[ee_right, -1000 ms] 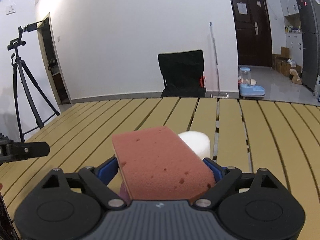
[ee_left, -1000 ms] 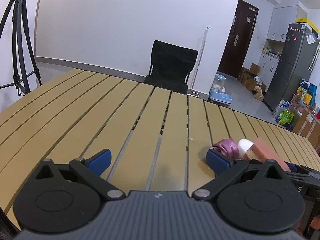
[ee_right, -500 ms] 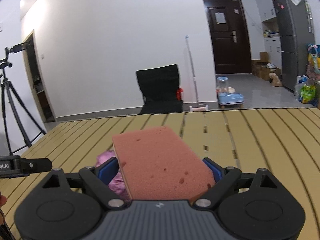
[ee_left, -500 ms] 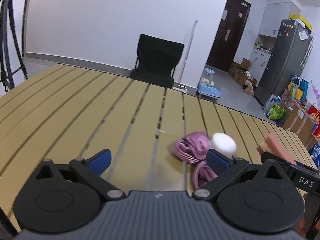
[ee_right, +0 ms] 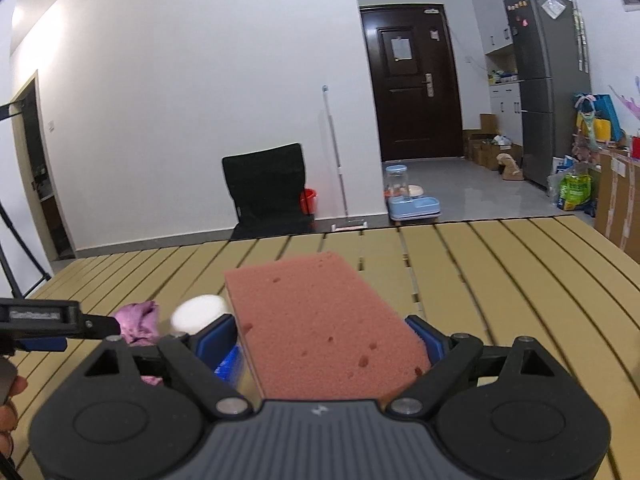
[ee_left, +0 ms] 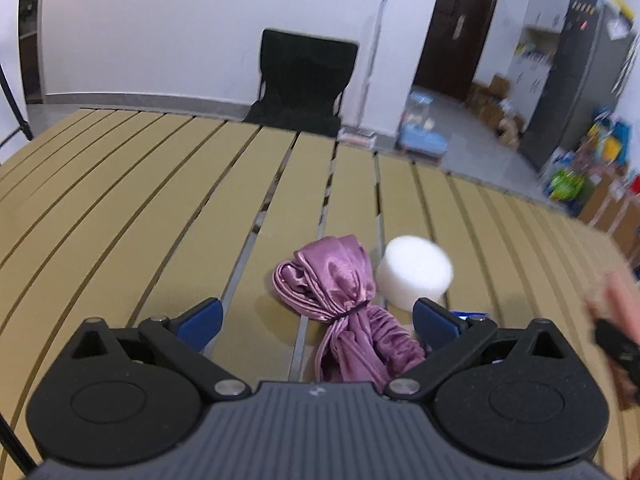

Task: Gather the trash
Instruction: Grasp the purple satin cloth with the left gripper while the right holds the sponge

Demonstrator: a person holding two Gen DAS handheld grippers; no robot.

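Observation:
In the left wrist view my left gripper [ee_left: 316, 320] stands open low over the slatted tan table [ee_left: 160, 208]. A tied purple satin cloth [ee_left: 340, 280] lies between its blue fingertips [ee_left: 200, 318], nearer the right one, and the pads do not press it. A white foam cylinder [ee_left: 414, 276] stands just right of the cloth. My right gripper [ee_right: 320, 338] is shut on a pink sponge [ee_right: 316, 320], held flat above the table. From there the cloth [ee_right: 136, 318] and cylinder [ee_right: 198, 314] show at lower left, beside the left gripper [ee_right: 60, 320].
A small blue item [ee_right: 228, 364] lies on the table under the sponge. A black chair [ee_right: 266, 190] stands past the far table edge. Beyond are a mop handle, a pet feeder [ee_right: 412, 200], a dark door, a fridge and bags. A person's fingers [ee_right: 8, 400] show at lower left.
My left gripper has slid right, so the purple cloth now lies between its fingers. My right gripper has carried the sponge right, off the cylinder and cloth.

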